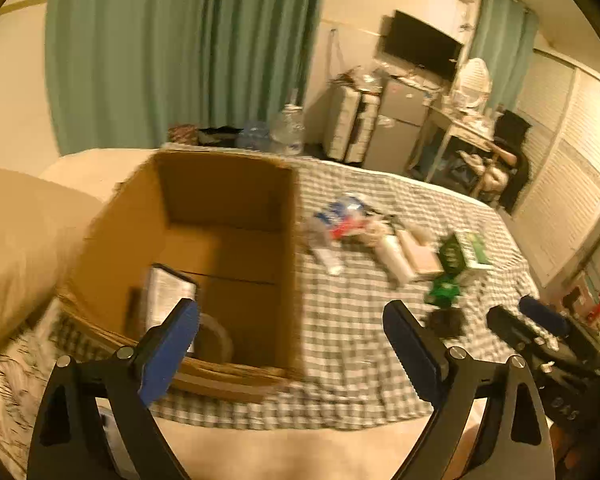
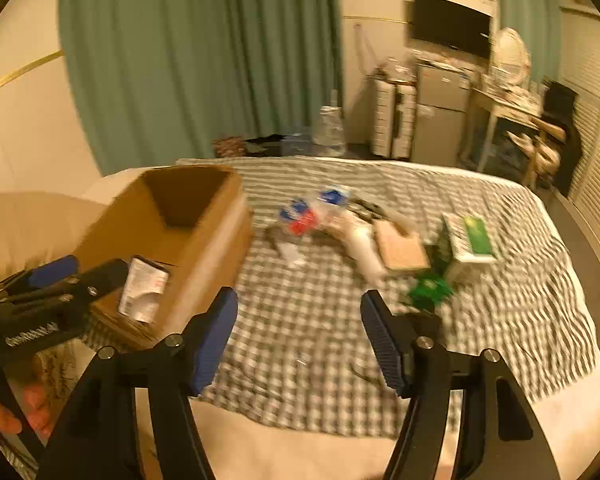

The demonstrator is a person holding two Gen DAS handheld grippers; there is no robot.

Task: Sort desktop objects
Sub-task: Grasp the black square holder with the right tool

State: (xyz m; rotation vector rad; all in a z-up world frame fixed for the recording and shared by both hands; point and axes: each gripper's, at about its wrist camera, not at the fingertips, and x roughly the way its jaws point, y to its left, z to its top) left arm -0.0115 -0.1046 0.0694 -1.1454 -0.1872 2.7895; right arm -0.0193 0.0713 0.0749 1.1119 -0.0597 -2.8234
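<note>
Checked cloth [image 2: 340,320], blurred clutter [image 2: 340,224]

The cardboard box [image 1: 204,264] walls off the left of the bed [image 2: 520,320]. A clutter of small items [image 2: 364,236] crowds its middle and right. Between box and clutter, a bare strip of checked cloth [image 2: 300,320] leaves passage.

Warm yellow indoor light, moderately dim; source not in view. Both fisheye views show strong barrel distortion and black vignette corners. Motion blur throughout: the open brown cardboard box [image 1: 204,256] has smeared edges, and the green-and-white checked cloth [image 1: 352,320] beside it is streaked. Small items right of the box are unreadable. Box interior is shadowed on its far wall. No glare. Black gripper arms in the foreground are sharper.
</note>
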